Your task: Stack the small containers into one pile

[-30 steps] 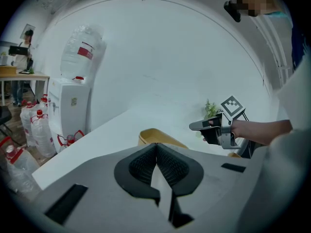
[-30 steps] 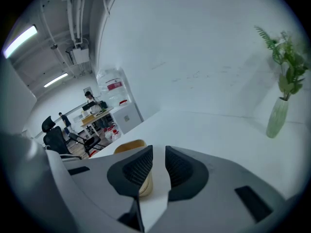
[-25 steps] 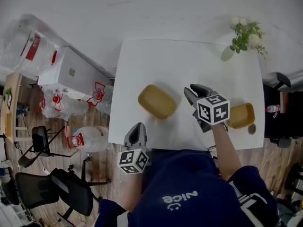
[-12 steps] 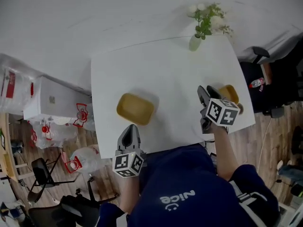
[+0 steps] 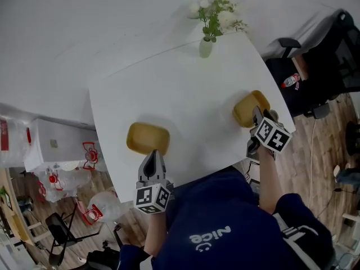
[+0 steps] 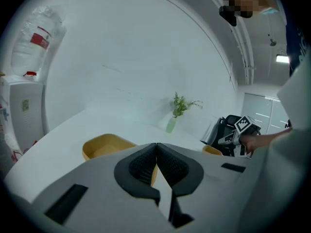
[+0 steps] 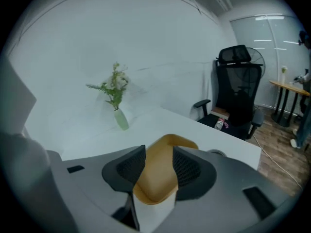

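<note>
right container [image 5: 245, 109] part-hidden behind right hand-held gripper [image 5: 258, 113]; left container [image 6: 103, 145] near side behind left hand-held gripper [image 6: 156, 144]

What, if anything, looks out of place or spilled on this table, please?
Nothing stands out. The left tub and right tub sit upright, apart, on the table; the flower vase stands upright, nothing spilled.

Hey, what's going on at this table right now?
A person holds two hand-held grippers over a white table. The right hand-held gripper has just been opening its jaws, one small yellow container between them, ungripped. The left hand-held gripper is shut and empty beside the other yellow container. Nothing is stacked yet.
</note>
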